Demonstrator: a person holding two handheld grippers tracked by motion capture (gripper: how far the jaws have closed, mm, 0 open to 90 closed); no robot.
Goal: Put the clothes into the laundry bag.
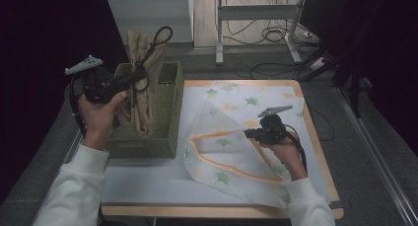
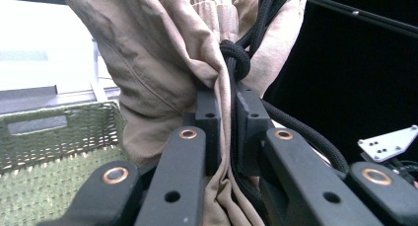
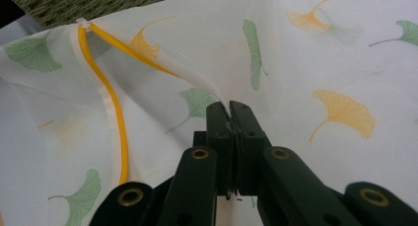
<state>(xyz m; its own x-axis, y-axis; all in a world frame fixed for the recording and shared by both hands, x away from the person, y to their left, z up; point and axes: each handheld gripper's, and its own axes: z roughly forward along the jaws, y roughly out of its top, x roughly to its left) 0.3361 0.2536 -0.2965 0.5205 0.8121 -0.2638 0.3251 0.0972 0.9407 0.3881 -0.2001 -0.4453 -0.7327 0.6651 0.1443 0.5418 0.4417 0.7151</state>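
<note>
While the left gripper point(image 1: 129, 80) is holding up a beige garment point(image 1: 143, 83) over the green woven basket point(image 1: 170, 117), its jaws are pressing together on the cloth and on a black drawstring cord point(image 2: 235, 58) knotted just beyond their tips. In the left gripper view the cord is running down between the two jaws, with folds of beige fabric bunching on either side. Seen from above, the garment is hanging into the basket, and a loop of the cord is rising above the basket's far rim.

To the right of the basket, a white mesh bag point(image 1: 236, 137) printed with green and orange ginkgo leaves is lying on the desk point(image 1: 315, 152), its orange-trimmed opening point(image 1: 222, 157) facing the basket. The right gripper point(image 1: 249, 133) is pinching the bag's upper layer just right of that opening, jaws closing tight on a tented fold of mesh point(image 3: 217, 88) and lifting it off the layer beneath.
</note>
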